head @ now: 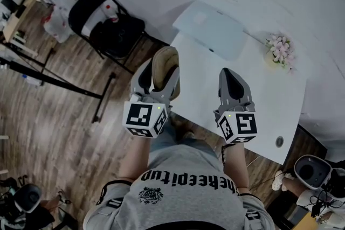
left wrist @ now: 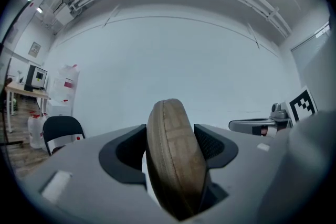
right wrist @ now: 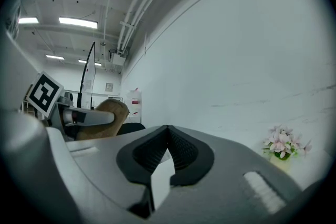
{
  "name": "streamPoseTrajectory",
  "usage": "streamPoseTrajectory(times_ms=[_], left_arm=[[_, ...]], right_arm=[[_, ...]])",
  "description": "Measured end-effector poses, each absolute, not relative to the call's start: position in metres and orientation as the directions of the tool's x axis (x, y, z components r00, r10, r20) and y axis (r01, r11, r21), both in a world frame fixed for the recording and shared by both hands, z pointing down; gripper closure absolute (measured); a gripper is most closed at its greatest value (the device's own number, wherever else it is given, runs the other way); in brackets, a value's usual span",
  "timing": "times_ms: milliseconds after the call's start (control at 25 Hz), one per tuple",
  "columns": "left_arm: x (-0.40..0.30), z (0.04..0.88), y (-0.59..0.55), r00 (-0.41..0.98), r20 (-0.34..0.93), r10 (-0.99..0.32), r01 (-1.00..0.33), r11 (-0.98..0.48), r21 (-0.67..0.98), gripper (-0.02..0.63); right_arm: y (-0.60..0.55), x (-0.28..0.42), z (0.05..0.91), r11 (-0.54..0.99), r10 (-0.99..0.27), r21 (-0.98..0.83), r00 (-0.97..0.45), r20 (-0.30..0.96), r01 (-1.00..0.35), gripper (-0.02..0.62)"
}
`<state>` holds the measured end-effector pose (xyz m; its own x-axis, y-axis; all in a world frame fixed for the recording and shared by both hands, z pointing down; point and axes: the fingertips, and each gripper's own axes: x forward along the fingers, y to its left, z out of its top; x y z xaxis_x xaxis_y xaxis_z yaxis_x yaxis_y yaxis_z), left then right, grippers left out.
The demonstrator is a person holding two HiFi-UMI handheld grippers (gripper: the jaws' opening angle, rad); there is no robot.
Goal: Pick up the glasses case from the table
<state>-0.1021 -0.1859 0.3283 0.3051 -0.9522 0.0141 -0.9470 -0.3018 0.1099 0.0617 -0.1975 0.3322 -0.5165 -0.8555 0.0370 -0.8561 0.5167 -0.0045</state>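
Already the glasses case (head: 164, 62) sits inside the left gripper (head: 159, 75), whose jaws pinch its two broad faces. In the left gripper view the tan case stands on edge between the pads, its top leaning slightly toward the left of the frame. In the head view its long axis runs along the gripper toward the top of the frame, over the left corner of the white table (head: 264, 105), and it appears clear of the surface. The right gripper (head: 230, 77), just to the right, is pressed together on nothing, so the left hand alone bears the lift.
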Motion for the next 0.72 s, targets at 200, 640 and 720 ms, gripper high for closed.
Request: streamPoseTrajectory(times_ms=[200, 640, 720], left_arm=[[-0.101, 0.317, -0.174, 0.283, -0.027, -0.959, -0.955, -0.284, 0.086, 0.304], [-0.096, 0.3, -0.152, 0.247, -0.099, -0.964, -0.965, -0.255, 0.067, 0.304], [-0.095, 0.298, -0.149, 0.244, -0.106, -0.964, -0.966, -0.251, 0.063, 0.304]], right_arm=[[-0.189, 0.064, 0.327, 0.531, -0.847, 0.001, -0.53, 0.024, -0.848, 0.592], [-0.17, 0.073, 0.32, 0.555, -0.832, 0.006, -0.555, -0.011, -0.832, 0.592], [-0.168, 0.075, 0.32, 0.558, -0.83, 0.009, -0.558, -0.011, -0.83, 0.592]])
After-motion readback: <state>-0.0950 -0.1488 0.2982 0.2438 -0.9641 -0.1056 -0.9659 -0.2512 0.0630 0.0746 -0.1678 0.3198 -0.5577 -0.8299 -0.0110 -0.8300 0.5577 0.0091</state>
